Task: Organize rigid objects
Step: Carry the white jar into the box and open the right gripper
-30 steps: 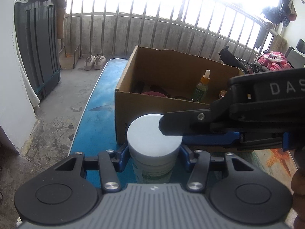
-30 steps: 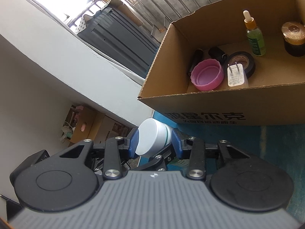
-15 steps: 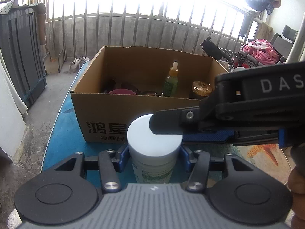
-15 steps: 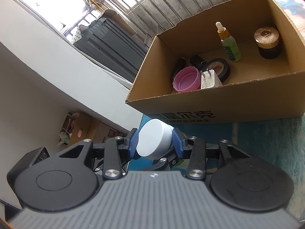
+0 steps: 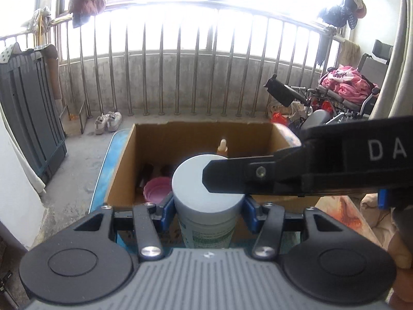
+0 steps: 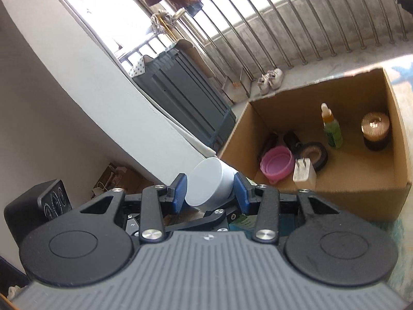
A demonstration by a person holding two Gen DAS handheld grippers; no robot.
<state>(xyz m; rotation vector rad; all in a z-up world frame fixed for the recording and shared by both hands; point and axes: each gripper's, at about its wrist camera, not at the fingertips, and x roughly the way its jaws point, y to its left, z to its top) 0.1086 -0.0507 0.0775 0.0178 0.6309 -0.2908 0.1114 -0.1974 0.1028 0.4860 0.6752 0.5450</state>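
Lifted since earlier, the white-lidded jar (image 5: 207,193) now overlooks the cardboard box (image 6: 335,196). Both hand-held grippers, left (image 5: 206,206) and right (image 6: 209,190), grasp it. Next, probably lowering inside.

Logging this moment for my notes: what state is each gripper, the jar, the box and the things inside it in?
Left gripper: shut on the jar body.
Right gripper: shut on the jar's lid.
White jar: lid on, held by both grippers.
Cardboard box: open.
Dropper bottle: upright, capped.
Pink bowl: lying on its side.
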